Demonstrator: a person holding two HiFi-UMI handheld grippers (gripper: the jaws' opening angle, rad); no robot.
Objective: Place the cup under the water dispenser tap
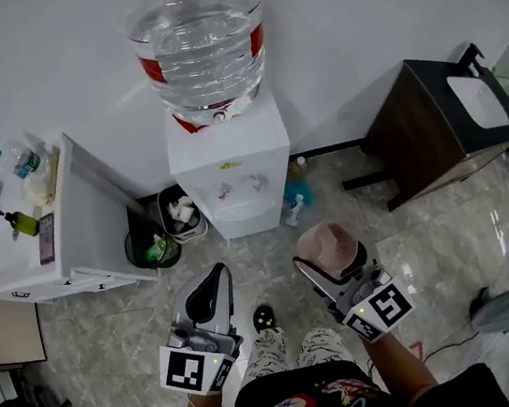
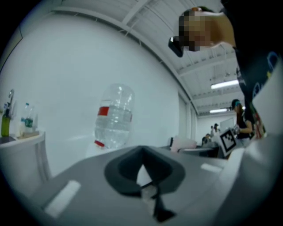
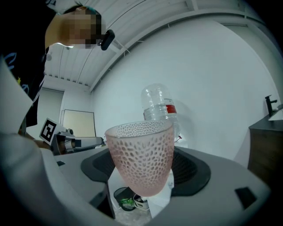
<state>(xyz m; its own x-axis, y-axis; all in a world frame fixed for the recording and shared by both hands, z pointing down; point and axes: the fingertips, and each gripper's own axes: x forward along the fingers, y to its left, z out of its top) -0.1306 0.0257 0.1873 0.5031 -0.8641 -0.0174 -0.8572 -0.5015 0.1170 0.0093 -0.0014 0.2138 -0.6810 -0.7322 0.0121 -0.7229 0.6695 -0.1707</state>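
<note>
- Marble floor (image 1: 432,247), white wall (image 1: 42,49) in head view; water dispenser (image 1: 229,168) carries a part-full bottle (image 1: 200,45). Pink cup (image 1: 328,245) is short of it, clamped in my right gripper (image 1: 332,262).
- Left gripper view: left gripper (image 2: 142,153) jaws pressed together on nothing.
- Right gripper view: cup upright, looks empty.

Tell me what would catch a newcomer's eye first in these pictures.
The pink textured cup, clamped upright in the right gripper, fills the right gripper view. Straight ahead against the white wall stands the white water dispenser, topped by a big clear bottle with a red band. The left gripper is shut on nothing, level with the right one.
</note>
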